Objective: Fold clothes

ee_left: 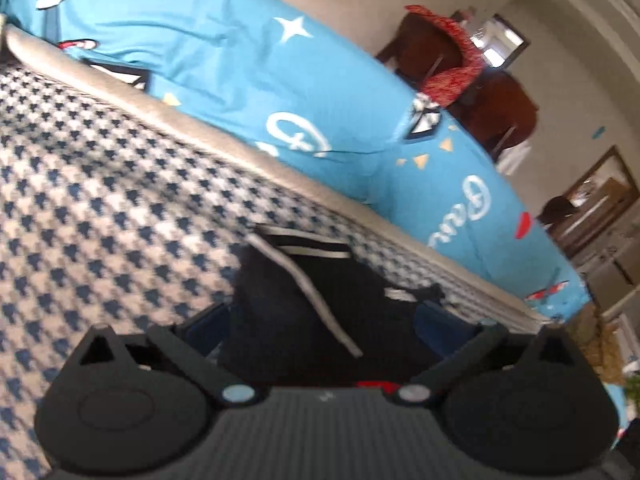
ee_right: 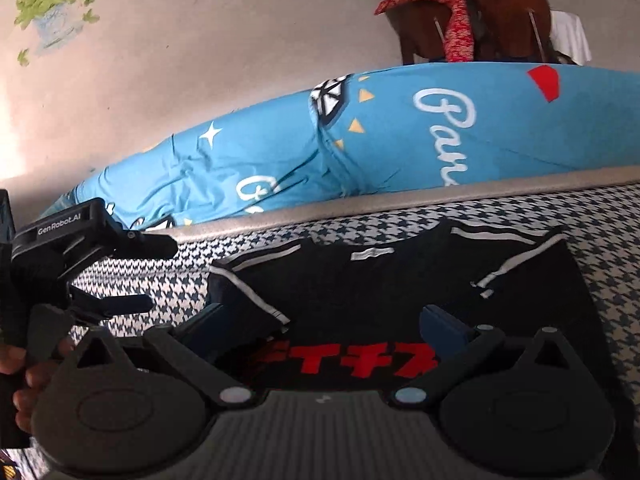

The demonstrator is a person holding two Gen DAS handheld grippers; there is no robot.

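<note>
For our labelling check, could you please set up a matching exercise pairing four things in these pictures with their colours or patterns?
Things:
1. garment
2. sheet
3. mat
4. cloth on the chair

Descriptions:
A. blue with white stars and script
B. red, speckled
C. black with white stripes and red characters
D. blue-and-white houndstooth

Pairs: 1-C, 2-A, 3-D, 4-B
</note>
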